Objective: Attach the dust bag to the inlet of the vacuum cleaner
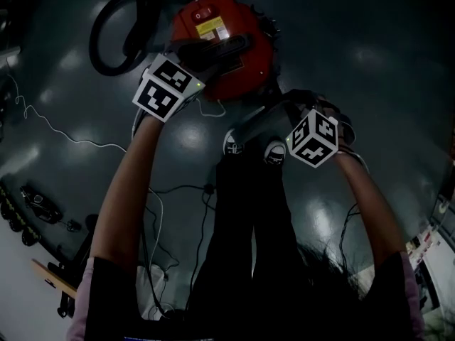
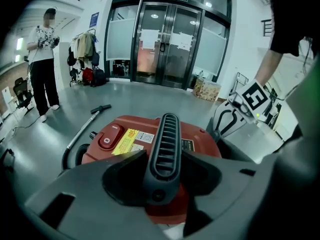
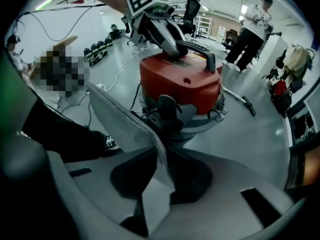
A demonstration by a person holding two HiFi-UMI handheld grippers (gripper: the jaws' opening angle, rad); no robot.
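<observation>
The right gripper (image 3: 162, 156) has its two jaws pressed together on the edge of the thin grey cloth dust bag (image 3: 120, 119). The bag spreads out from the jaws, close to the low grey part of the round red vacuum cleaner (image 3: 180, 81). The left gripper (image 2: 164, 159) squeezes the long black ribbed handle (image 2: 167, 129) on top of the vacuum.

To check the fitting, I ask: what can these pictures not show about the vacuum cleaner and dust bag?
- Inlet: head view too dark; in the right gripper view the dust bag covers part of the vacuum cleaner's front.
- Bag's opening: right gripper view, lower end hidden behind the jaws.
</observation>
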